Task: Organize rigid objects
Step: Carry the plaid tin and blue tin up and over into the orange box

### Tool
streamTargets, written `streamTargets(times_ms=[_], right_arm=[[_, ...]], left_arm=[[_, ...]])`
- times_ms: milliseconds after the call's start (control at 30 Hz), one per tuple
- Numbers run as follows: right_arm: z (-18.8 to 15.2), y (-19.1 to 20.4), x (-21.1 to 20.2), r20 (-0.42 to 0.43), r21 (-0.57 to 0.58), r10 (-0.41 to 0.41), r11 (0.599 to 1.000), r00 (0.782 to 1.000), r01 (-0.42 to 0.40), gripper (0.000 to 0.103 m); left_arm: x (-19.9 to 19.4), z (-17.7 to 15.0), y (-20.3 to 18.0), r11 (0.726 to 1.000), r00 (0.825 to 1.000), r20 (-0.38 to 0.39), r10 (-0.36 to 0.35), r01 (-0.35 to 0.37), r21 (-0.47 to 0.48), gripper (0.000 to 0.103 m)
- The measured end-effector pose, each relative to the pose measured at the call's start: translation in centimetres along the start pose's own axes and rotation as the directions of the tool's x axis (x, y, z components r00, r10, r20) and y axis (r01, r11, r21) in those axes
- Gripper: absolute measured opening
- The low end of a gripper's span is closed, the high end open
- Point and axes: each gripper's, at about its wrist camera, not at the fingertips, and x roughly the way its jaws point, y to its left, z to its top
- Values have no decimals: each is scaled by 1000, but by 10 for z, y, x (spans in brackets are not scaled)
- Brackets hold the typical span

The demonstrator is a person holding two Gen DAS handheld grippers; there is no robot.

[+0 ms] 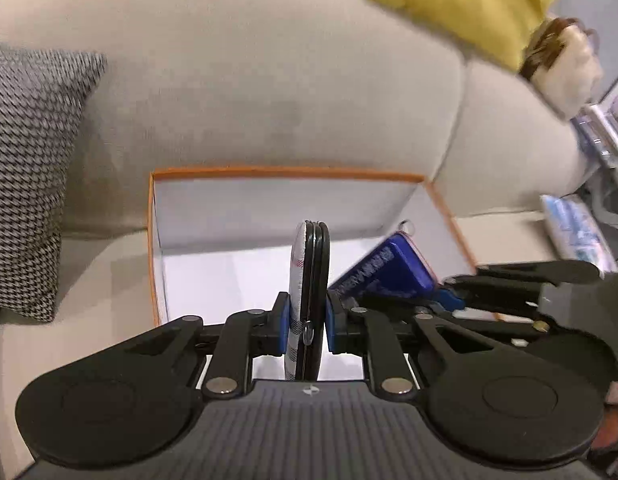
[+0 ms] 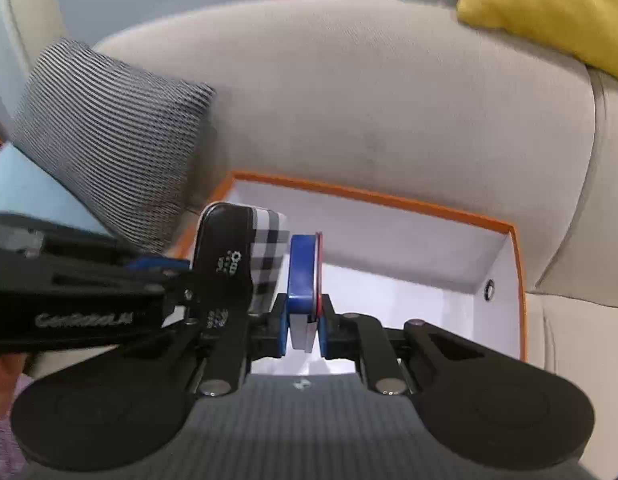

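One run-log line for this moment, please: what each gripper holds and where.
left gripper: shut on black plaid-faced flat case | right gripper: shut on blue flat tin | both above open orange-rimmed white box on beige sofa

Beige sofa (image 1: 269,80), houndstooth cushion (image 1: 29,180)

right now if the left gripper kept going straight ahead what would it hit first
Probably the white floor of the orange-edged box. The left gripper, shut on a plaid case, points down into it; depth is unclear.
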Motion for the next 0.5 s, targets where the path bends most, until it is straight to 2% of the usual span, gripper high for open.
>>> streamTargets(times_ms=[133, 300, 400, 500], right_arm=[[1, -12, 28, -71, 17, 9, 1000, 997, -7, 14], [-2, -17, 55, -140, 18, 22, 1000, 990, -19, 14], [-6, -23, 66, -157, 33, 32, 999, 987, -27, 14], [-7, -23, 73, -162, 41, 37, 999, 986, -30, 14]], left_arm=[[30, 6, 9, 999, 997, -74, 35, -36, -18, 19], [55, 5, 12, 996, 990, -116, 78, -81, -23, 19], [73, 11, 20, 994, 984, -152, 89, -98, -50, 19], [84, 14, 18, 992, 980, -162, 118, -124, -28, 19]])
